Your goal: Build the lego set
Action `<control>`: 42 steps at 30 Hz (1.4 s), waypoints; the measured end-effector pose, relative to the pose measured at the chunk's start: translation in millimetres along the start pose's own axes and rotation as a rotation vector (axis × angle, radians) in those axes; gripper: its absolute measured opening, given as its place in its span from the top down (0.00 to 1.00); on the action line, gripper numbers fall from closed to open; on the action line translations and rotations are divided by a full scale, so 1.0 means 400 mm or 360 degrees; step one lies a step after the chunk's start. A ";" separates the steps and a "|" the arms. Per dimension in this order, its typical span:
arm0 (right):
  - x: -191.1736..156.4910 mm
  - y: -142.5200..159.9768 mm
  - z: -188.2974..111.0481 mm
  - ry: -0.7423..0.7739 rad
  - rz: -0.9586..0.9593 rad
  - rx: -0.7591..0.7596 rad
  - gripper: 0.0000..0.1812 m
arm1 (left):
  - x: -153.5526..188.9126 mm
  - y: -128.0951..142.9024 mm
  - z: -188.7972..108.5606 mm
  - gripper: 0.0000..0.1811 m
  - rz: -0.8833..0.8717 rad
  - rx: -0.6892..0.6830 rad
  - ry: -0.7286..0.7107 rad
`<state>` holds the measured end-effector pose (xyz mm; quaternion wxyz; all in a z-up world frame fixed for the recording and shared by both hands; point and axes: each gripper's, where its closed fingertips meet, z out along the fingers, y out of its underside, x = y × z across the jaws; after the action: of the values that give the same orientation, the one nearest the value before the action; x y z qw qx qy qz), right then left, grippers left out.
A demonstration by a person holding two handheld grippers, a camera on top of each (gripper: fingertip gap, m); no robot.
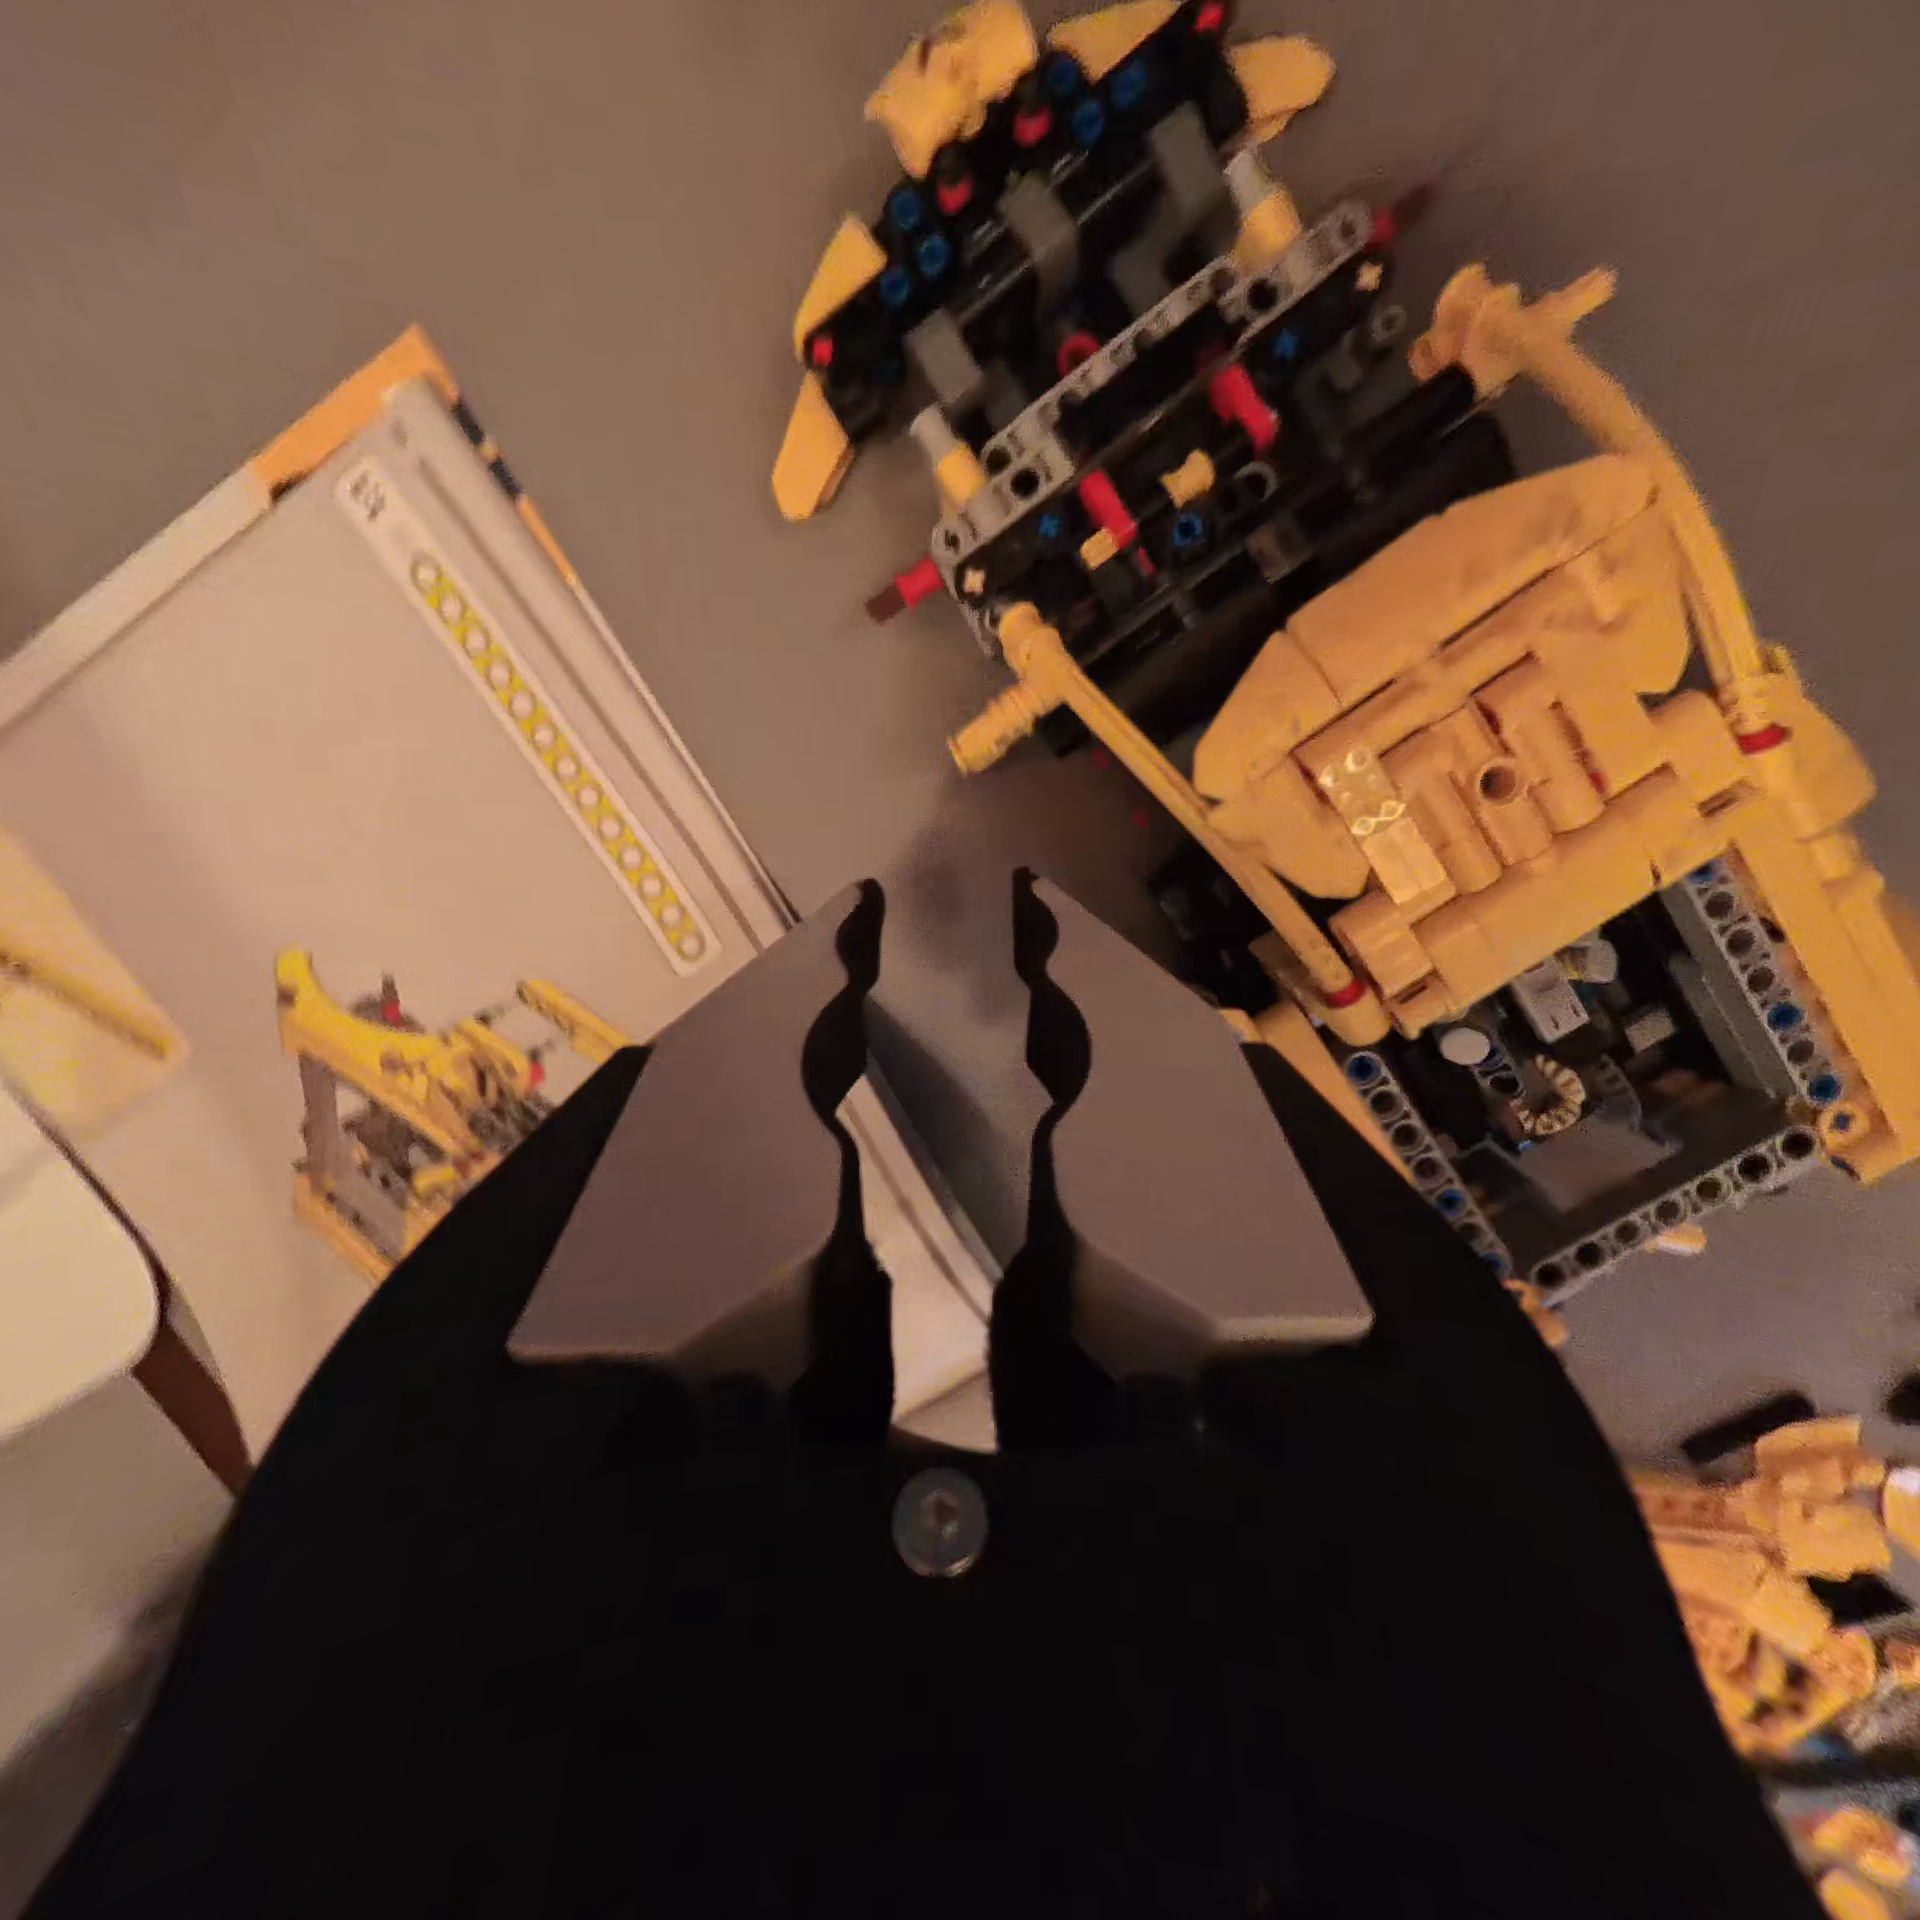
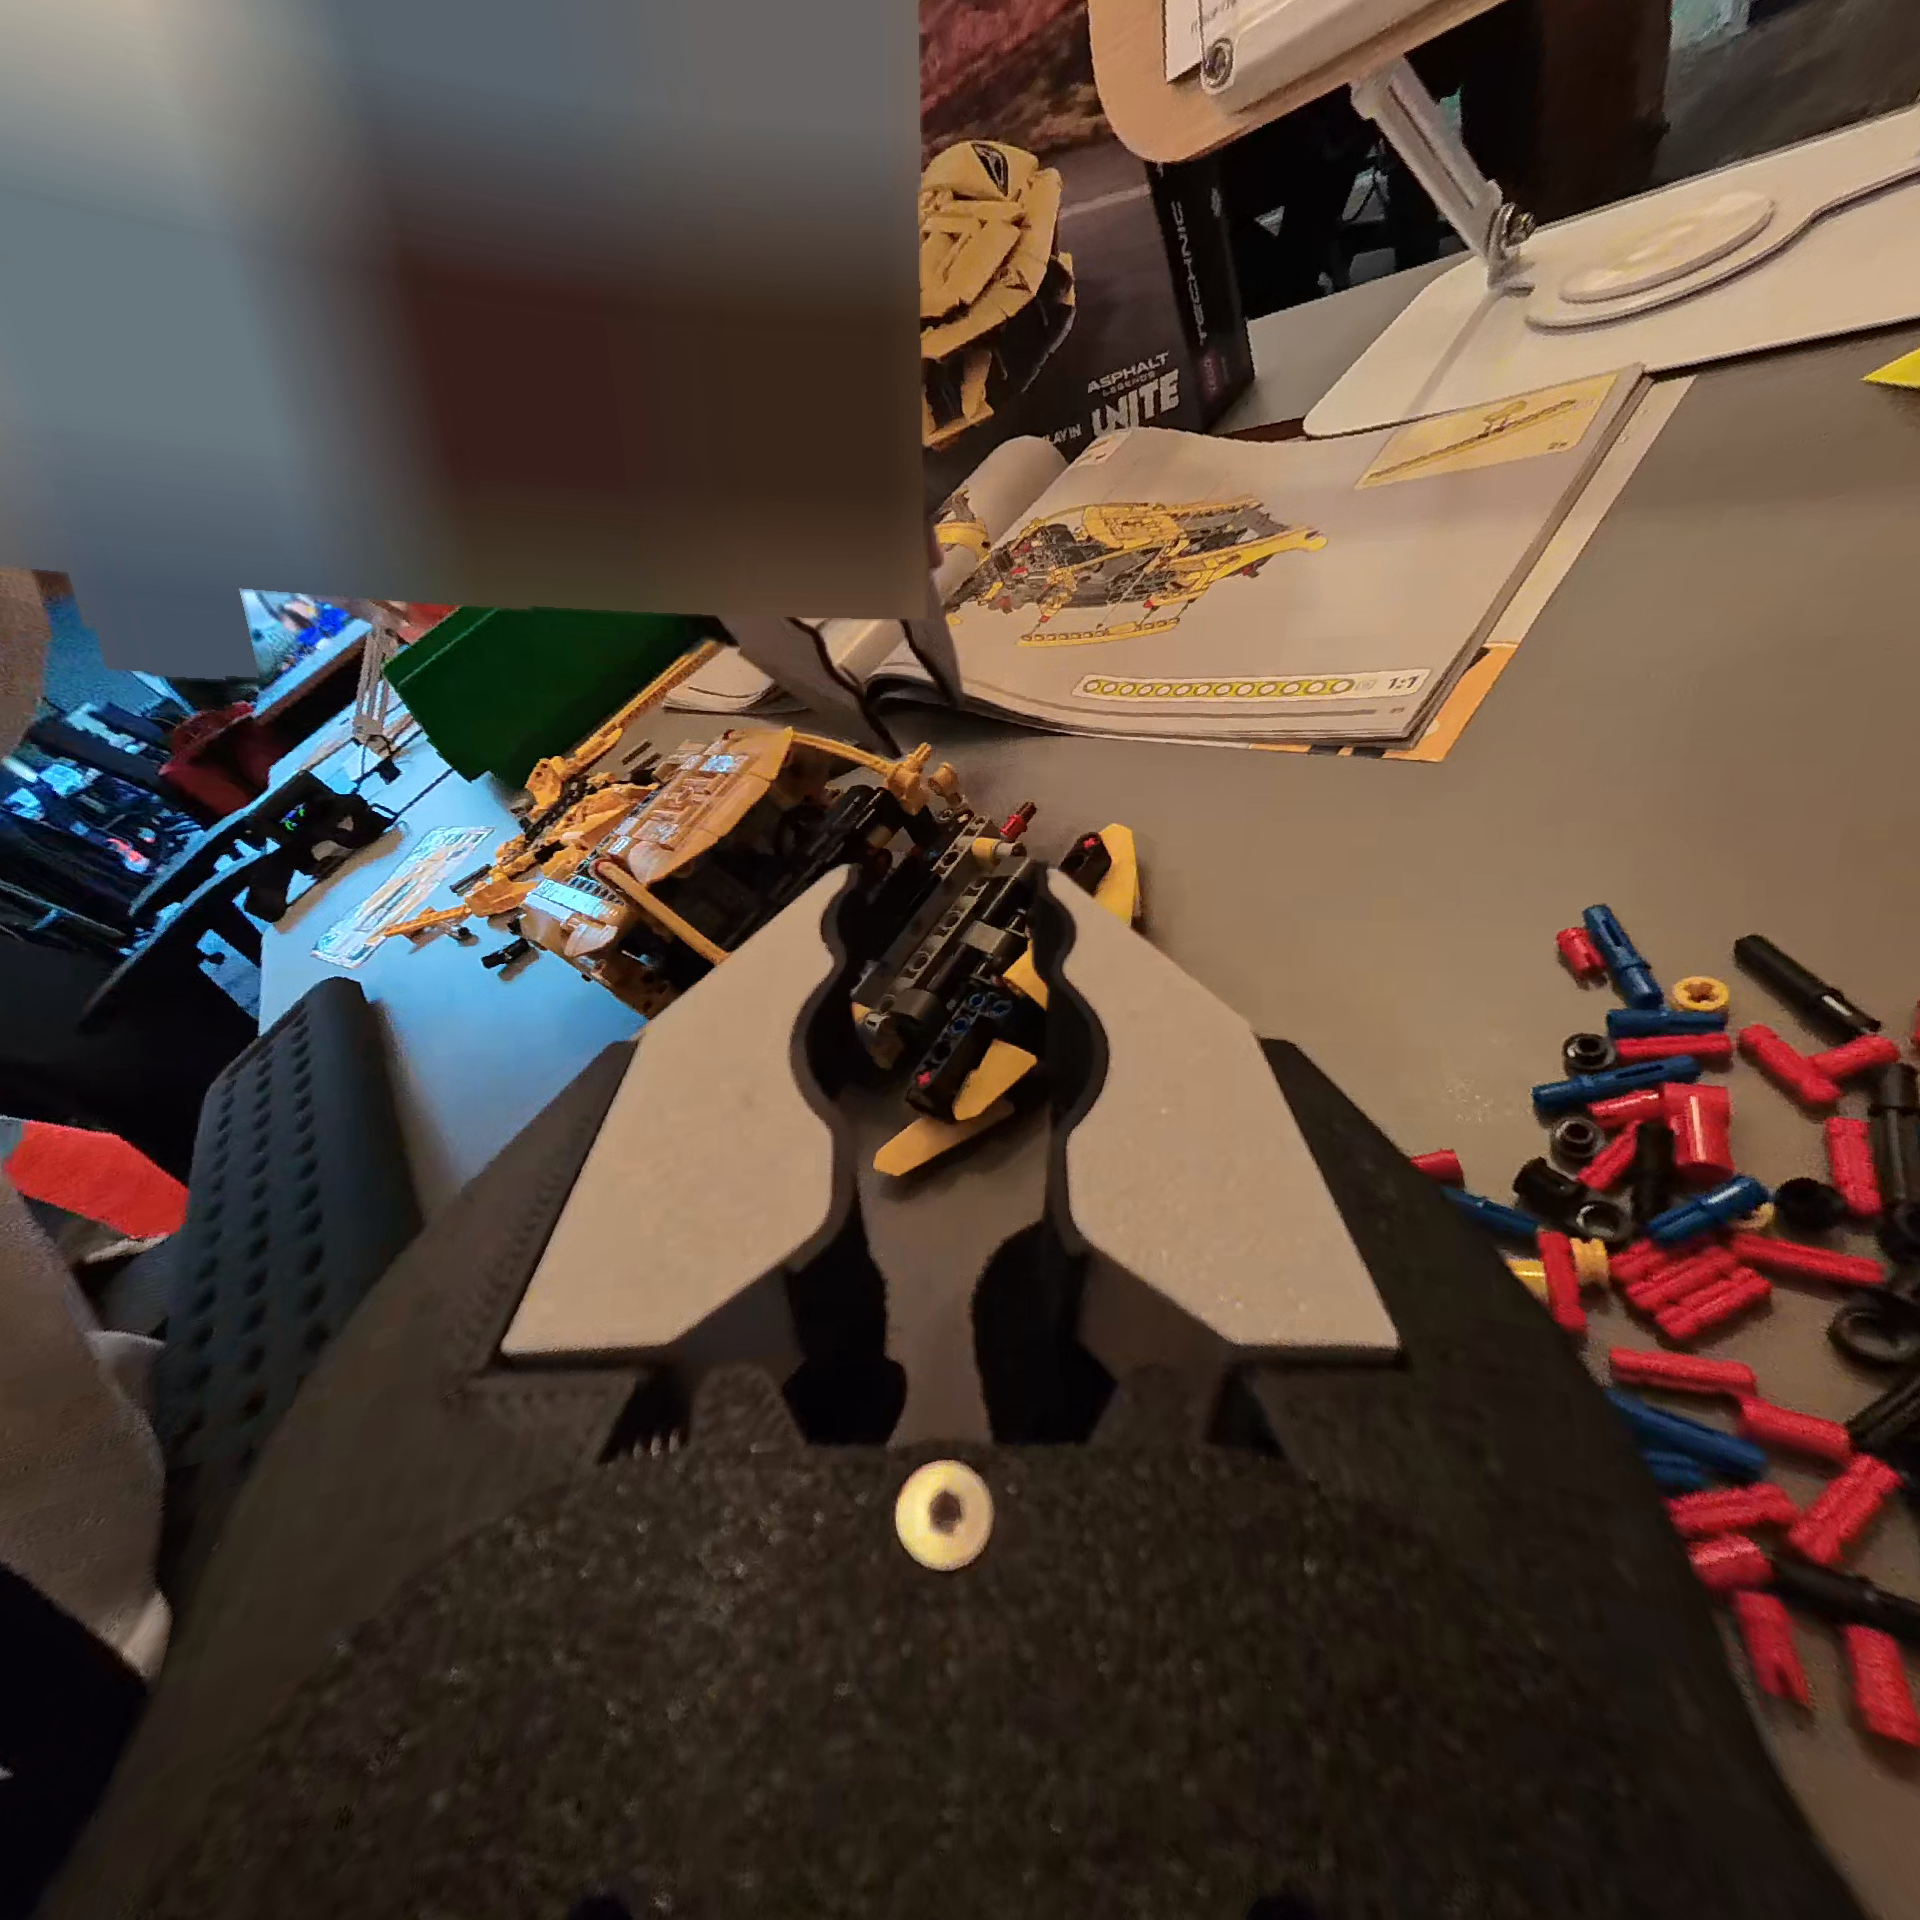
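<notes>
- The half-built yellow model [image 1: 1403,727] lies on the grey worktop [image 1: 520,208], nose end toward my right tongs [image 2: 943,883].
- My right tongs are parted around that black-and-yellow nose, not touching it that I can tell, probably lining up to steady it.
- My left tongs [image 1: 943,894] hang parted and empty just beside the model.
- The instruction booklet [image 2: 1299,582] lies open nearby for reference; loose pins [image 2: 1704,1247] are heaped within my right's reach.

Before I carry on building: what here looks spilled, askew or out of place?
Small red, blue and black pins lie scattered loose on the grey table, right of the yellow model car. Nothing looks damaged; the instruction booklet lies open and flat.
</notes>
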<state>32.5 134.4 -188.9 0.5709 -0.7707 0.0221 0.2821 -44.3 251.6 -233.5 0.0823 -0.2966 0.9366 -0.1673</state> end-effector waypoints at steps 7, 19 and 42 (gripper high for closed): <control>0.013 -0.009 -0.009 -0.0054 0.0161 0.0032 0.84 | -0.003 -0.026 0.023 0.84 0.0470 -0.0103 0.0214; -0.005 0.004 0.000 -0.0134 0.0200 -0.0008 0.84 | 0.013 -0.055 0.043 0.94 0.0950 -0.0159 0.0146; -0.020 0.027 0.011 -0.0185 0.0222 -0.0084 0.85 | 0.020 -0.047 0.041 0.95 -0.0143 0.0042 -0.0015</control>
<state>20.3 132.4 -195.4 0.5297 -0.7644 0.0352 0.3659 -36.6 228.1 -242.4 0.0830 -0.3380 0.9197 -0.1817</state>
